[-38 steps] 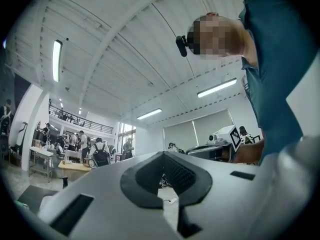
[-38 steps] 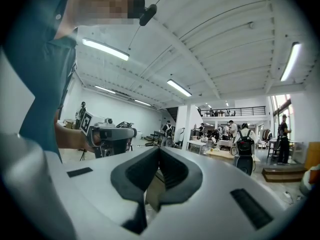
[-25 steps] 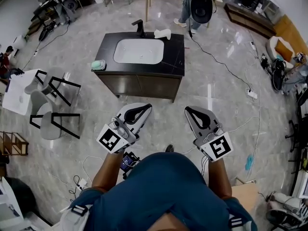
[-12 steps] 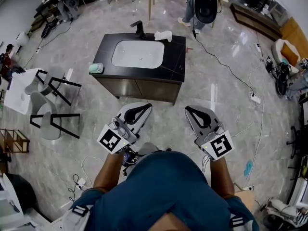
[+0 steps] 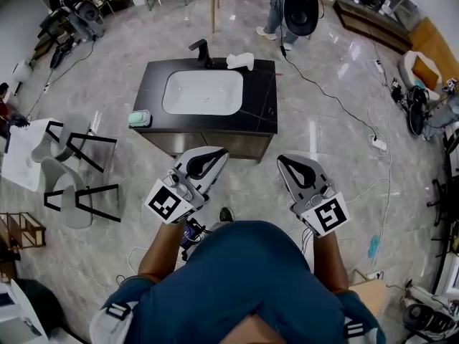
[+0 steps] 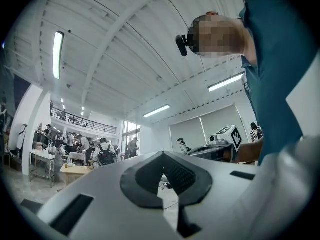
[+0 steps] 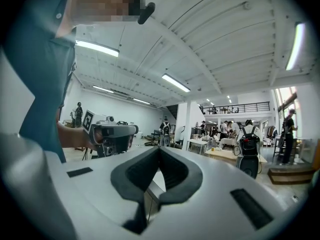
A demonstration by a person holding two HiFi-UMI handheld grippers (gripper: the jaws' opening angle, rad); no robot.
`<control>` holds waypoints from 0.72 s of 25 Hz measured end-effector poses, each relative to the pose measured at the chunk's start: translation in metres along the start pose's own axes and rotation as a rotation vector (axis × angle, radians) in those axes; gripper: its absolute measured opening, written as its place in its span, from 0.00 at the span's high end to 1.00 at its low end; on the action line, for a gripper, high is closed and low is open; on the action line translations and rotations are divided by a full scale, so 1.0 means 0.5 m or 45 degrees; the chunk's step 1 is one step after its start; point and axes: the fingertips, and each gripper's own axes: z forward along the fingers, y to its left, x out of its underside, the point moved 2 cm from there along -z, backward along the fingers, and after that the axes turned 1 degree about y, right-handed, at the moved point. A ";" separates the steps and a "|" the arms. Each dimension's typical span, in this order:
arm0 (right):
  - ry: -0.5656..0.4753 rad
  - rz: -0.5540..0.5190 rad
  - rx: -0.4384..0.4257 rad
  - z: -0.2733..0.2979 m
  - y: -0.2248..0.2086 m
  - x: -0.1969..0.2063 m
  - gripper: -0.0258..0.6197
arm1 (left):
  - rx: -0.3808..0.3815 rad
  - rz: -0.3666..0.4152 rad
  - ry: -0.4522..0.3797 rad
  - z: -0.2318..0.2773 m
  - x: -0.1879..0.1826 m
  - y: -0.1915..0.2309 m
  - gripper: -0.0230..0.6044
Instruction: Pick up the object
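While the person stands on the grey floor (image 5: 337, 142), the head view shows both tools held in front of the body, pointing toward 12 o'clock. The left tool (image 5: 220, 152) and the right tool (image 5: 281, 159) are each clenched with nothing between the jaws. Ahead of them, at 12 o'clock, stands a black surface (image 5: 264, 95) with a white basin (image 5: 203, 92) and a dark faucet (image 5: 201, 49). Two small things lie on it: a green item (image 5: 140, 118) at the 9 o'clock edge and a white cloth (image 5: 241, 61) at the far edge, just beside the faucet. I cannot tell which one the task means; both are well apart from the tools. Two chairs (image 5: 72, 185) stand at 9 o'clock.

In the left gripper view, the left tool (image 6: 162, 154) looks upward to a white ceiling, and its jaws meet at the tips, with nothing between them. The marker cube (image 6: 229, 135) of the other tool shows at 3 o'clock.

In the right gripper view, the right tool (image 7: 159, 148) is closed in the same way and holds nothing. The left tool's cube (image 7: 89, 120) shows at 9 o'clock, and people stand around tables far behind.
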 end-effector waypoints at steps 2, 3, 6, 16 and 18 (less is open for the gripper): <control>-0.010 -0.012 0.024 0.027 -0.009 0.001 0.94 | 0.030 -0.004 0.019 0.003 0.007 0.028 0.96; -0.012 -0.016 0.031 0.041 -0.012 0.003 0.94 | 0.041 -0.007 0.021 0.004 0.011 0.043 0.96; 0.004 0.003 0.048 0.084 -0.022 0.007 0.94 | 0.053 -0.010 -0.001 0.006 0.014 0.093 0.96; 0.020 -0.002 0.093 0.184 -0.087 0.012 0.94 | 0.104 -0.058 0.012 0.050 0.048 0.206 0.96; 0.028 0.004 0.093 0.189 -0.112 0.021 0.94 | 0.116 -0.072 0.021 0.074 0.061 0.212 0.96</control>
